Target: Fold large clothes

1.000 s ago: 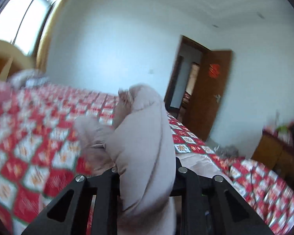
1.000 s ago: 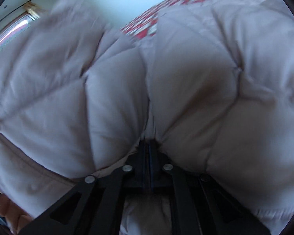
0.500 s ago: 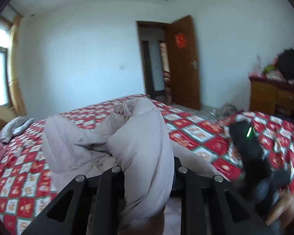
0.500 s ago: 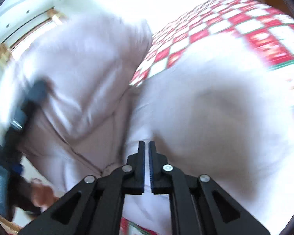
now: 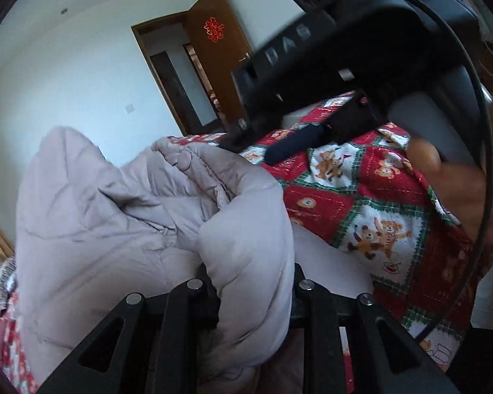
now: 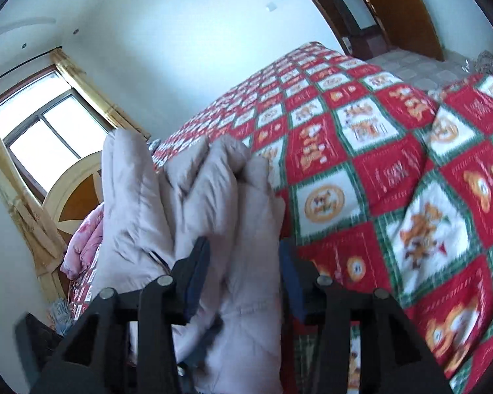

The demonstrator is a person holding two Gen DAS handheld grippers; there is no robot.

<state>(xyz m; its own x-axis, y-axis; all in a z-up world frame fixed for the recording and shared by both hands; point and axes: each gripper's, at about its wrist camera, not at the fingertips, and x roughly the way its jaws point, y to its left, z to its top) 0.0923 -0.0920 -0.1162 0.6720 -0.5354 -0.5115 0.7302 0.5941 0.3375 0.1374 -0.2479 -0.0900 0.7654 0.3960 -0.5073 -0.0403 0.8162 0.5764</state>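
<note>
R tongs (image 6: 243, 282), shut half a sec ago, now spread apart w/ a fold of the padded jacket (image 6: 213, 216) between them, not yet clamped. L tongs (image 5: 249, 292) stay clamped on jacket, bunched ahead over the bear quilt (image 5: 361, 216). Prob regripping for next fold.

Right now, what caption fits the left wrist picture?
Left tongs clamp a puffy jacket above the bear-print bedspread.
</note>
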